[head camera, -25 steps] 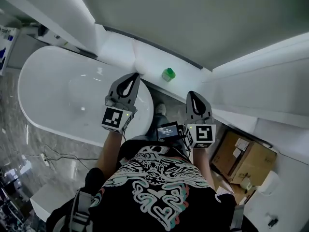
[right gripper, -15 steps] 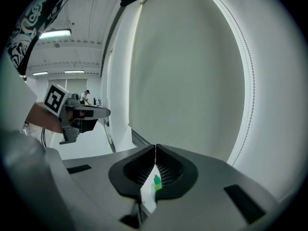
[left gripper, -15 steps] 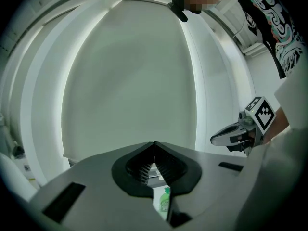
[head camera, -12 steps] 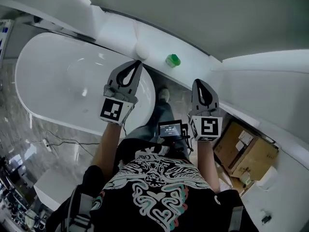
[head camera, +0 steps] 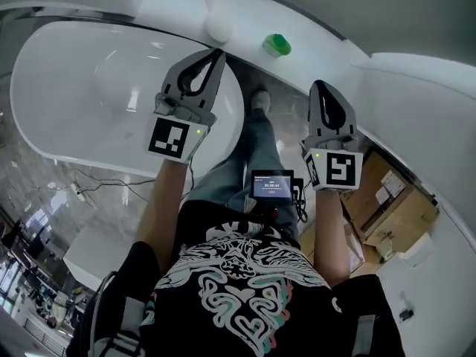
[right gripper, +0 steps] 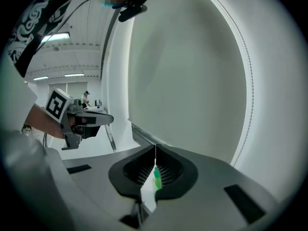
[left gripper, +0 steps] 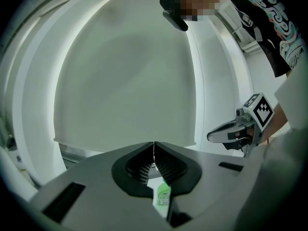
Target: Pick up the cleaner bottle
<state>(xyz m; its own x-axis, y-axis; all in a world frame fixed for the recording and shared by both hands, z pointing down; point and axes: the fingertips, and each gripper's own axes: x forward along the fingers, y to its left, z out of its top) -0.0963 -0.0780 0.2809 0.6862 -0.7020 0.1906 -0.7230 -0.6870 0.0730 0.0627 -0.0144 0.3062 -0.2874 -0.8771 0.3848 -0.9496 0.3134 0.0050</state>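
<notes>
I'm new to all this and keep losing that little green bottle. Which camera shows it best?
The head view: the green bottle stands unobstructed on the white ledge. Both gripper views catch only a narrow green sliver of it, low in the picture.

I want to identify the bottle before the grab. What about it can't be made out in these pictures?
- Head view: the cleaner bottle is too small and seen from above; no label is readable.
- Left gripper view: the left gripper, shut, covers all but a strip of it with its own jaws.
- Right gripper view: the right gripper, also shut, leaves only a green sliver visible.
</notes>
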